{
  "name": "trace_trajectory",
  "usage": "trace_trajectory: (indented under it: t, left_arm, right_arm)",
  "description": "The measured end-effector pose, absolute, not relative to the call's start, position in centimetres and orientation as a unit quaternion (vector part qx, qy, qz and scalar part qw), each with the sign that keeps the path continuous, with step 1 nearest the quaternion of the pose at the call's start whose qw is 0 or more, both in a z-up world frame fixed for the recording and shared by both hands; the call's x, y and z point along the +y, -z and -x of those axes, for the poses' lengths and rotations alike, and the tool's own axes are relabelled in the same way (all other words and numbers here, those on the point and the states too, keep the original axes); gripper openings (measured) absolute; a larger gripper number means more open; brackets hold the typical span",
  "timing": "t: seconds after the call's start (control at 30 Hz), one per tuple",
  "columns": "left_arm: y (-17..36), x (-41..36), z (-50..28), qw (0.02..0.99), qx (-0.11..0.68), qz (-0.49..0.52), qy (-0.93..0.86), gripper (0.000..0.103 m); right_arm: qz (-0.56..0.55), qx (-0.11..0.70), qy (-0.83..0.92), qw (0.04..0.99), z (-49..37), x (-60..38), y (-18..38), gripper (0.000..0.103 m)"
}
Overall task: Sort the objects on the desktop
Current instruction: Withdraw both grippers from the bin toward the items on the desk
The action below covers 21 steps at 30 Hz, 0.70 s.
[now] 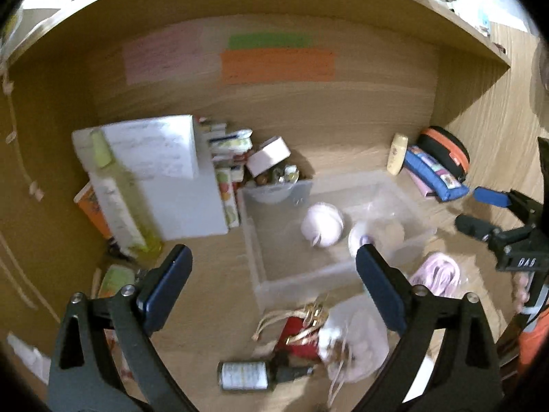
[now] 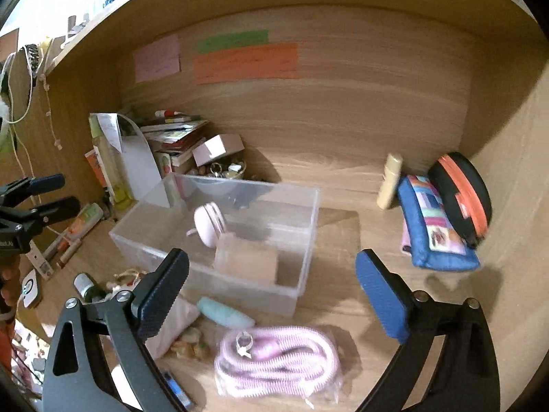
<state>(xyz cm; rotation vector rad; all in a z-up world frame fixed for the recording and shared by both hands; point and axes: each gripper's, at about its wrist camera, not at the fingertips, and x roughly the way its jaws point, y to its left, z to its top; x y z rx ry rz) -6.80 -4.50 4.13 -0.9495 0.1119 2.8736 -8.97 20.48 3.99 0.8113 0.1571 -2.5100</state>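
Bin [image 2: 219, 240], the clear plastic one, sits mid-desk near the back wall and already holds a pink round case [image 2: 208, 222] and a small clear box [image 2: 246, 261]. Loose stuff lies along its near edge: bagged pink cable [image 2: 274, 360] just in front, teal tube [image 2: 224, 313] touching or almost touching the bin's front wall, a white pouch [image 1: 357, 340] and a dark bottle with a white label [image 1: 254, 374] lying on its side further toward the left.

Right gripper [image 2: 271, 295] hangs above the cable bag, jaws wide, nothing between them. Left gripper [image 1: 274, 288] hangs over the bin's near wall, jaws also wide and empty. Both views are motion-blurred, so fine detail is soft.

My read: next pick is probably the cable bag with the right gripper.
- Come straight down over the middle of the coil, not the loose bag edge; film alone will likely slip or tear out.
- Close across the coil's short side so the jaws span it fully.
- Lift clear of the bin's front wall before moving forward; the wall is see-through and easy to clip.
- Drop into the free right half of the bin, away from the case and box.
- Watch the teal tube: it will probably roll if the bag drags over it.

Blue pouch [image 2: 435, 223], black-and-orange case [image 2: 459, 195] and cream bottle [image 2: 389, 182] at far right are well apart from this; leave them.
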Motion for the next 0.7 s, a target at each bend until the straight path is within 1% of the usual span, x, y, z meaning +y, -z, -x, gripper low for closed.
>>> trace_trajectory:
  t: [0.23, 0.33, 0.47, 0.7]
  left_arm:
    - [-1.0, -6.6, 3.9, 0.032, 0.033, 0.34, -0.939, 0.097]
    - [0.5, -7.6, 3.2, 0.029, 0.024, 0.362, -0.931, 0.097]
    - [2.0, -8.8, 2.4, 0.015, 0.035, 0.375, -0.926, 0.097]
    - [5.2, -10.1, 2.2, 0.037, -0.004, 0.41, -0.911, 0.097]
  right_arm:
    - [-0.307, 0.061, 0.92, 0.235, 6.8, 22.6, -2.6, 0.098]
    - [-0.322, 0.061, 0.917, 0.228, 6.4, 23.2, -1.4, 0.098]
    - [-0.345, 0.074, 0.91, 0.219, 6.5, 23.6, 0.6, 0.098]
    - [-0.38, 0.097, 0.895, 0.214, 5.7, 23.9, 3.6, 0.098]
